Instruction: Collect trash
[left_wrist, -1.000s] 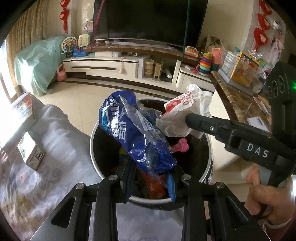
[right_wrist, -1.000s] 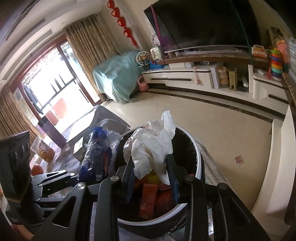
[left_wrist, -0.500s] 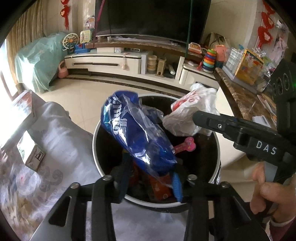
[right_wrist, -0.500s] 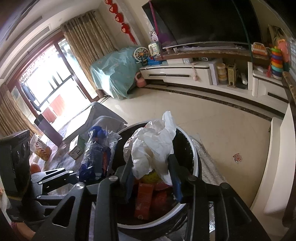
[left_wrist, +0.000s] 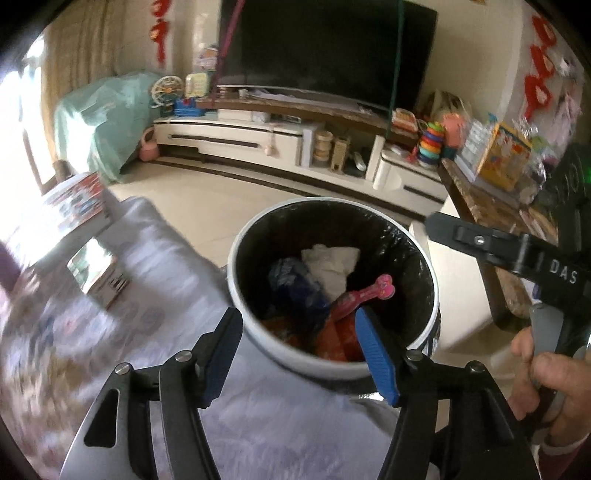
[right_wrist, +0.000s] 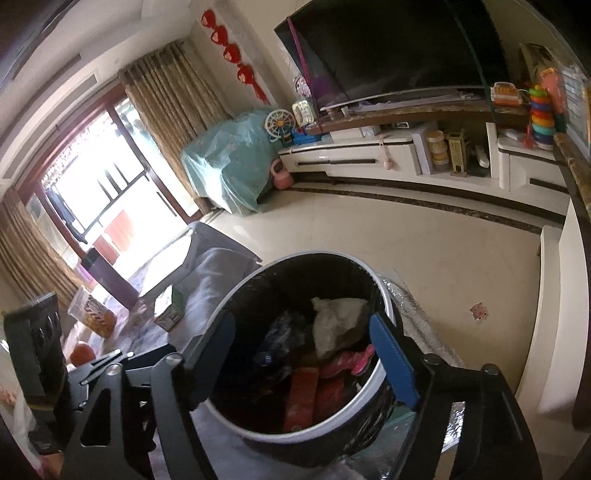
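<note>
A round white bin (left_wrist: 258, 332) with a black liner stands in front of both grippers; it also shows in the right wrist view (right_wrist: 384, 295). Inside lie a blue plastic bag (left_wrist: 299, 291), a white plastic bag (left_wrist: 328, 266), a pink toy (left_wrist: 365, 295) and orange wrappers (left_wrist: 336, 339). The white bag (right_wrist: 336, 321) and the blue bag (right_wrist: 284, 332) also show in the right wrist view. My left gripper (left_wrist: 299, 354) is open and empty above the bin's near rim. My right gripper (right_wrist: 303, 358) is open and empty over the bin; its body (left_wrist: 517, 254) shows at the right.
A cloth-covered table (left_wrist: 92, 314) with a small box (left_wrist: 107, 284) lies left of the bin. A snack bag (right_wrist: 96, 314) lies further left. A TV stand (left_wrist: 258, 140) with toys runs along the far wall. A marble-topped counter (left_wrist: 491, 206) stands right of the bin.
Both grippers have opened. The blue bag and the white bag have dropped from the jaws into the bin. Both grippers have pulled back a little.
</note>
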